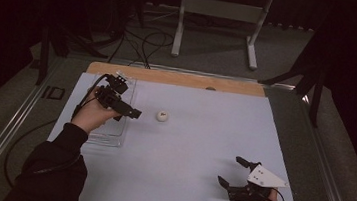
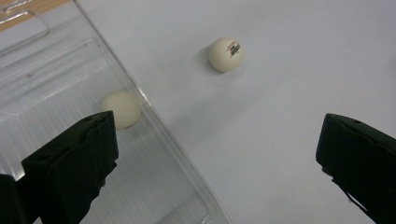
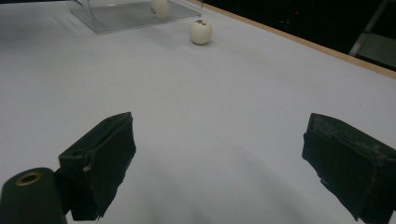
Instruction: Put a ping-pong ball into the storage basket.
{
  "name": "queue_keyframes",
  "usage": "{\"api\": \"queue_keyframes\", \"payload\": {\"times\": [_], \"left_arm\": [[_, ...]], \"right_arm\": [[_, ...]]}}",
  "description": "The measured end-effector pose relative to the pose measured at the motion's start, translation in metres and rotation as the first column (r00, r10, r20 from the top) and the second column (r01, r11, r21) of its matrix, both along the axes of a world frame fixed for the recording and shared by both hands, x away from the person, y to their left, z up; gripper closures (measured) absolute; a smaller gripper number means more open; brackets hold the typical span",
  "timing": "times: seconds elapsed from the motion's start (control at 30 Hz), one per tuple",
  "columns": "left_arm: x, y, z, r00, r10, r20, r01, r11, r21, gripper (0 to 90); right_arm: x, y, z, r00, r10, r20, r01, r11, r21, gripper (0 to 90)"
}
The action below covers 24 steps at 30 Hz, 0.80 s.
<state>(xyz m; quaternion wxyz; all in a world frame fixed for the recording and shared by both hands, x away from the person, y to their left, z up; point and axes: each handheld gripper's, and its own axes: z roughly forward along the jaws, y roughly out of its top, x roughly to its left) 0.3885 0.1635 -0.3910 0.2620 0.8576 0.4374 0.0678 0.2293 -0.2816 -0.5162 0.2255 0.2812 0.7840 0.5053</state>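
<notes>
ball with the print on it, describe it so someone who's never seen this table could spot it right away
Start at the white table and find the clear plastic tray near its far left corner. Just to the right of that tray, out on the bare surface, sits a small white ball. Unlike the plain ball lying inside the tray, this one rests outside it and bears a small dark printed mark.

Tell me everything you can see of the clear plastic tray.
The clear plastic tray is a shallow, transparent rectangular container with low walls, rounded corners and a faintly ribbed floor. It lies flat on the left part of the white table top, its far end near the wooden edge strip. One plain white ball rests inside, against the wall nearest the loose printed ball outside. The left gripper hovers open above its right edge; no contact is visible.
</notes>
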Motion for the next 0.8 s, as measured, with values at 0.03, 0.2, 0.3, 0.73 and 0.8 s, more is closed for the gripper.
{"api": "queue_keyframes", "payload": {"times": [0.03, 0.2, 0.3, 0.73, 0.8], "left_arm": [[0.0, -0.002, 0.001, 1.0, 0.0, 0.007, 0.0, 1.0, 0.0, 0.4], [-0.001, -0.009, 0.005, 0.9996, -0.012, 0.024, 0.012, 0.9999, -0.003, 0.4], [0.0, -0.014, 0.006, 0.9994, -0.021, 0.027, 0.022, 0.9997, -0.006, 0.4], [0.002, -0.032, 0.01, 0.9977, -0.044, 0.051, 0.046, 0.9982, -0.037, 0.5], [0.002, -0.035, 0.01, 0.9972, -0.049, 0.056, 0.051, 0.9981, -0.035, 0.5]], "right_arm": [[0.0, 0.0, 0.0, 1.0, 0.001, 0.001, -0.001, 1.0, 0.0, 9.2], [0.0, 0.0, 0.0, 1.0, 0.003, 0.004, -0.003, 1.0, 0.0, 9.2], [0.0, 0.0, 0.0, 1.0, 0.001, 0.002, -0.001, 1.0, 0.001, 9.2], [0.0, 0.0, 0.0, 1.0, 0.001, 0.005, -0.001, 1.0, 0.002, 9.2], [0.0, 0.0, 0.0, 1.0, 0.002, 0.005, -0.002, 1.0, 0.003, 9.2]]}}
